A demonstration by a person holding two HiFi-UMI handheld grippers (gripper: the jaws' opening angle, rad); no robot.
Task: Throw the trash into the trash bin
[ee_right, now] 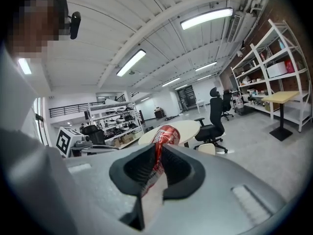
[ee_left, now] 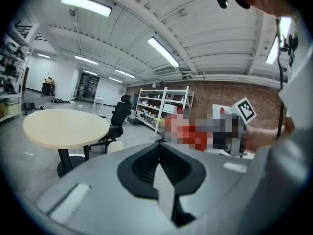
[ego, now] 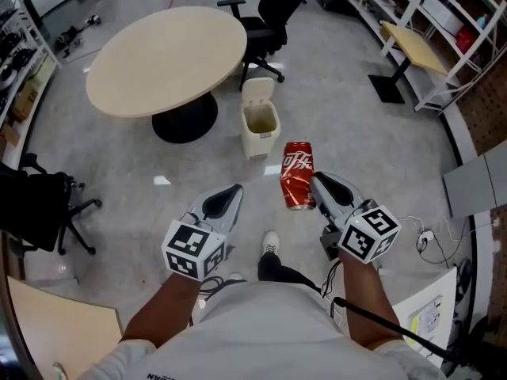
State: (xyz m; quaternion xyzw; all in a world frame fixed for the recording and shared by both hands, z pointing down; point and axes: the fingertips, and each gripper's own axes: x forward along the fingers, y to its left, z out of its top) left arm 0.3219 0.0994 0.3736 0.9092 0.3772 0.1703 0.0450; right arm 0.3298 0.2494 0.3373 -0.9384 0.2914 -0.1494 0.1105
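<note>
So that it can be dropped in, the red can [ego: 298, 176] sits squeezed in the right claw [ego: 315, 180], held out front. The open trash bin [ego: 260, 127] stands ahead of that claw; the left claw [ego: 230, 193] is pinched together, empty.

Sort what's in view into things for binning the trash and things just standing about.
For the job: red can, clamped in the jaws of the right gripper; trash bin, lid up; left gripper, shut and empty.
Just standing about: round table; black office chair; yellow side table; white shelving.
</note>
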